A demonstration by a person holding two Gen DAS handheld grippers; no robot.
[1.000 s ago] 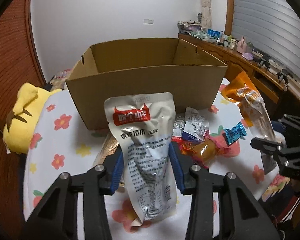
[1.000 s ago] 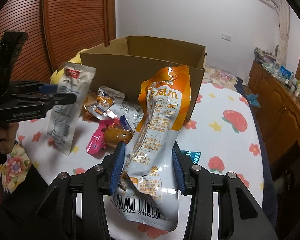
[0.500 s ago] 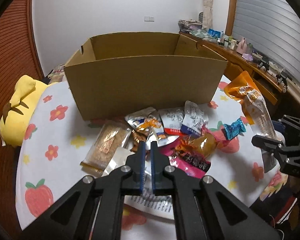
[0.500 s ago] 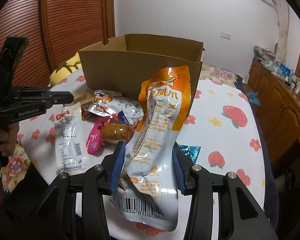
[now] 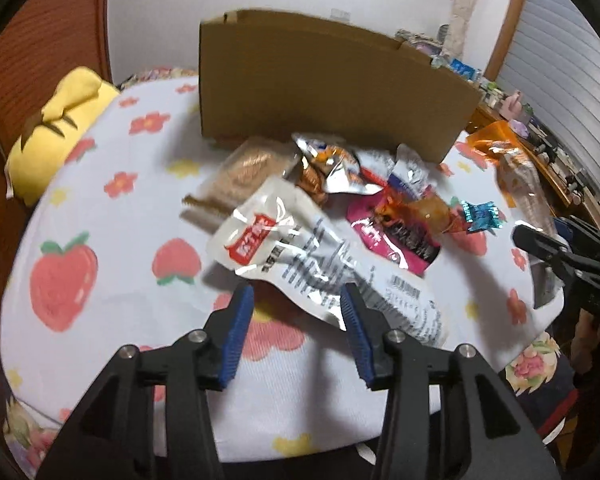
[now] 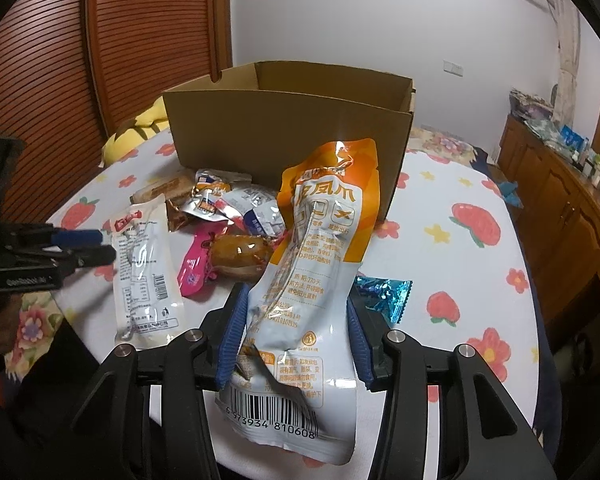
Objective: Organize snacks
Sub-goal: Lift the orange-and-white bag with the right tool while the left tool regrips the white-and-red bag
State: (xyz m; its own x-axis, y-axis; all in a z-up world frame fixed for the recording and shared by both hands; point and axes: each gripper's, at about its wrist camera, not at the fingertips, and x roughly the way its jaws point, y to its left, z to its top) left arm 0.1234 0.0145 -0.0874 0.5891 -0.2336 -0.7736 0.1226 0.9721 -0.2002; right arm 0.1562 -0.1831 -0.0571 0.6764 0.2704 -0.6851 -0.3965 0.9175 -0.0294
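Observation:
A white pouch with a red label (image 5: 300,256) (image 6: 144,276) lies flat on the flowered tablecloth (image 5: 112,248). My left gripper (image 5: 298,308) (image 6: 88,246) hovers low over the pouch's near end. Its jaws are opening, and the blue pads do not press on the pouch. My right gripper (image 6: 296,320) (image 5: 540,240) is shut on an upright orange-and-white pouch (image 6: 320,248) (image 5: 516,168), held to the right of the pile. The open cardboard box (image 5: 324,92) (image 6: 284,132) stands behind a pile of small snack packets (image 5: 380,184) (image 6: 228,208).
A blue-wrapped candy (image 6: 384,292) (image 5: 478,216) lies just right of the orange pouch. A yellow plush cushion (image 5: 60,120) sits at the table's far left edge. A wooden dresser (image 6: 560,200) with clutter runs along the right wall. A hand (image 6: 0,328) grips the left tool.
The left gripper let go of the white pouch, which now lies on the table. Its jaws shut empty, then spread again, while it sank and rolled. The right gripper kept still with its pouch.

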